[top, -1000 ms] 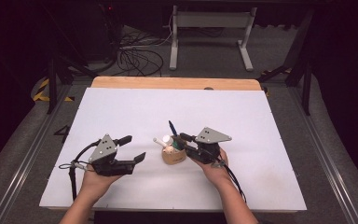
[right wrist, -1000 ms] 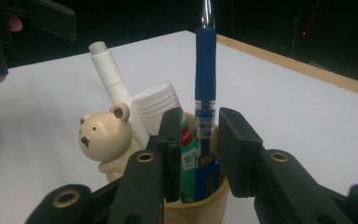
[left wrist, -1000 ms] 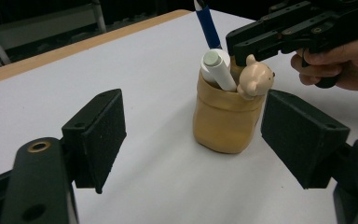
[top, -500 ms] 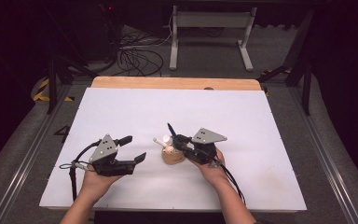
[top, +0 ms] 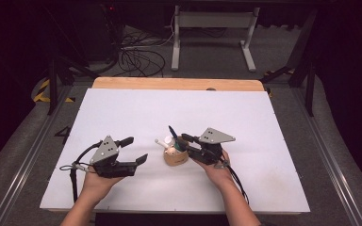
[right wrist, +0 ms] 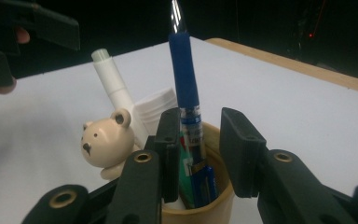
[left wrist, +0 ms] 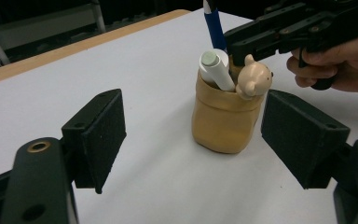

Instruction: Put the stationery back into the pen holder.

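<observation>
A tan cup [top: 176,157] stands on the white table between my two grippers. It holds a blue pen [right wrist: 184,74], a white stick [right wrist: 114,88], a white cap [right wrist: 156,109] and a bear-shaped figure [right wrist: 107,140]. My right gripper [right wrist: 199,144] reaches into the cup's mouth with the pen between its jaws. The jaws have just been opening, and a gap shows beside the right pad. My left gripper [top: 136,149] rests open to the cup's left, facing it, with nothing between its pads [left wrist: 98,135].
The white tabletop [top: 264,122] stretches wide behind and to the right of the cup. A wooden strip [top: 169,84] runs along its far edge. Cables and a metal stand [top: 212,28] lie on the floor beyond.
</observation>
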`<state>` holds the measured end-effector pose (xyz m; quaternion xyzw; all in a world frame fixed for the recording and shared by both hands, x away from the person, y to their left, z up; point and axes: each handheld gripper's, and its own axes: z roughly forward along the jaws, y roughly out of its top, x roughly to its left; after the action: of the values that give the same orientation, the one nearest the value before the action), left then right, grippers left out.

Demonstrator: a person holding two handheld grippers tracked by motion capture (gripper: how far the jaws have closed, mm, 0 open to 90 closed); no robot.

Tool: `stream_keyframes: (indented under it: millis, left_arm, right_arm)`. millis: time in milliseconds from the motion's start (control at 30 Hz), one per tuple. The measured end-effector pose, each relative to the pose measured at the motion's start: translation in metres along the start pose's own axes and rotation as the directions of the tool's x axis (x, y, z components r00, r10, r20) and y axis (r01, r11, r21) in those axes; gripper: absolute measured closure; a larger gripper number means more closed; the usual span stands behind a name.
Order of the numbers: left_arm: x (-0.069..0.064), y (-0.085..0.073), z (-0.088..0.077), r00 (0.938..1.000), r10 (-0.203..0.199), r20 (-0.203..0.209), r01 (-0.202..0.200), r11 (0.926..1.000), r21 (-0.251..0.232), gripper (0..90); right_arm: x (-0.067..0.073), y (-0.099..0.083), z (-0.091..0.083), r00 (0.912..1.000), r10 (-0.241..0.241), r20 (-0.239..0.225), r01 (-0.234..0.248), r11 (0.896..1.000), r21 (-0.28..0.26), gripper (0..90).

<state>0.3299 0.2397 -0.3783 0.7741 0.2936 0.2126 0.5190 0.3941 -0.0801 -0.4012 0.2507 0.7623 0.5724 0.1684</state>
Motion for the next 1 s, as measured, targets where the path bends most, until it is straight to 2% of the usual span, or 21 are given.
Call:
stream_keyframes:
  millis: [333, 500, 767, 1000]
  left_arm:
    - [0.002, -0.001, -0.001, 1.0, 0.0, -0.009, 0.0, 1.0, 0.002, 22.0]
    - [0.003, -0.001, -0.001, 0.9998, 0.006, -0.019, -0.006, 1.0, -0.006, 21.0]
    - [0.007, -0.002, -0.004, 0.9994, 0.013, -0.033, -0.013, 0.9998, -0.013, 20.1]
    - [0.01, -0.002, -0.006, 0.9991, 0.007, -0.041, -0.008, 0.9998, -0.021, 19.8]
  right_arm:
    - [-0.006, 0.002, -0.012, 0.9994, 0.022, 0.028, -0.021, 0.999, -0.04, 75.6]
    - [-0.008, 0.002, -0.015, 0.999, 0.029, 0.033, -0.028, 0.998, -0.05, 75.4]
    - [-0.012, 0.001, -0.02, 0.9981, 0.037, 0.049, -0.034, 0.998, -0.059, 68.8]
    - [-0.016, 0.001, -0.027, 0.997, 0.045, 0.063, -0.041, 0.997, -0.071, 58.3]
